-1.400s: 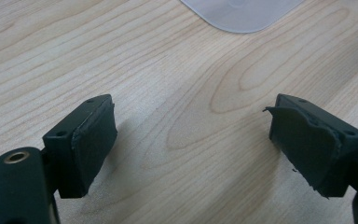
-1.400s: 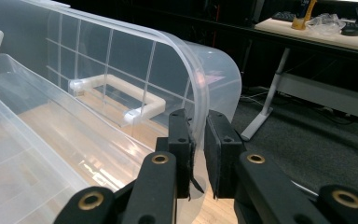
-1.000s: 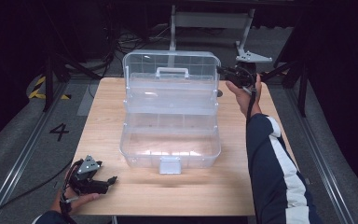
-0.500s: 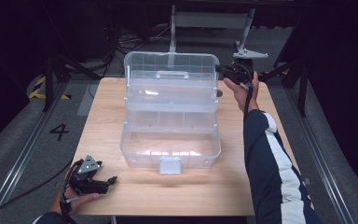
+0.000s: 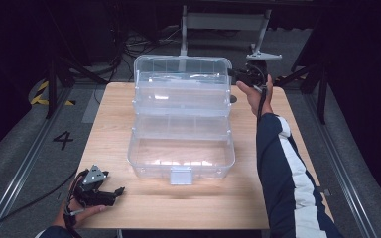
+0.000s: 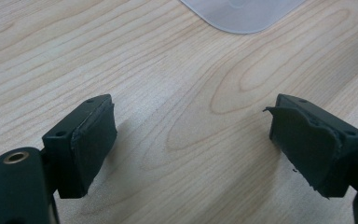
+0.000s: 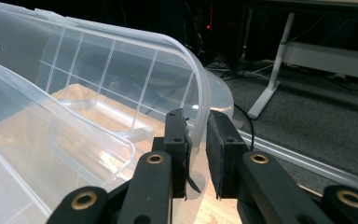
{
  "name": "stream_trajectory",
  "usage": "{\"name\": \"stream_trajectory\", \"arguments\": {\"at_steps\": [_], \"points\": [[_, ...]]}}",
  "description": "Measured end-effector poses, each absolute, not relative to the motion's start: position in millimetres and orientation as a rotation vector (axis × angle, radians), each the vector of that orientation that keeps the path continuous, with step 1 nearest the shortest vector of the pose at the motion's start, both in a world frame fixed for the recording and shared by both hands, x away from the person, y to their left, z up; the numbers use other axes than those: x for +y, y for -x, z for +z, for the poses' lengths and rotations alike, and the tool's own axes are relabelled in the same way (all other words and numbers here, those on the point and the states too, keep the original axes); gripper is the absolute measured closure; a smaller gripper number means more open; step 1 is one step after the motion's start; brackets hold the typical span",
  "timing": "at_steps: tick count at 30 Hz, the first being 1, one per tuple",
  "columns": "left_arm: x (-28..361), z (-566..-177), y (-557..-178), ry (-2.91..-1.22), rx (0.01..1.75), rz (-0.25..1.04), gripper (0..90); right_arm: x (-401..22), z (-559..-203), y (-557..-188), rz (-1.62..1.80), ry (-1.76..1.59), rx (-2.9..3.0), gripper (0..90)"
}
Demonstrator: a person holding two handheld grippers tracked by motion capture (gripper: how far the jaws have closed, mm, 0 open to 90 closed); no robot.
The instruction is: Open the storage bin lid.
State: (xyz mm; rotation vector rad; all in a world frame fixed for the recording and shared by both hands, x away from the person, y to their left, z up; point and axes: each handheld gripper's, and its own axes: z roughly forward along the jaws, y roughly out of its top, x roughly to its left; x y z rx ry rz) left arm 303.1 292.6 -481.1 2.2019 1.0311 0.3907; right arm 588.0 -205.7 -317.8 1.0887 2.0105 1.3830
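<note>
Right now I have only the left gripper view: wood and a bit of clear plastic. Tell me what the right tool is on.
Observer: The right tool is shut on the rim of the lid, at its right end.
Operator: Give me the lid's pose.
Observer: It stands raised at the far side of the box, whose tiers are spread open toward you.
Operator: Report where my left tool sits from above.
Observer: The left tool rests open at the near left corner of the table, apart from the box.
</note>
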Motion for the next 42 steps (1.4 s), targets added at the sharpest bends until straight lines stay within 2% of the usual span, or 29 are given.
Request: {"name": "stream_trajectory", "arguments": {"at_steps": [25, 26, 27, 34, 42], "points": [[292, -481, -305, -2.202, 1.024, 0.385, 14.7, -205, -322, -611, 1.309, -1.148, 2.098, 77.2], [292, -481, -305, -2.202, 1.023, 0.384, 14.7, -204, -323, -612, 1.281, -1.140, 2.096, 81.5], [293, -481, -306, -2.210, 1.014, 0.395, 14.6, -205, -325, -613, 1.286, -1.137, 2.105, 89.5], [292, -481, -305, -2.201, 1.024, 0.386, 14.9, -188, -334, -616, 1.231, -1.107, 2.155, 90.0], [292, -481, -305, -2.204, 1.022, 0.392, 15.1, -189, -336, -615, 1.218, -1.108, 2.151, 89.6]]}}
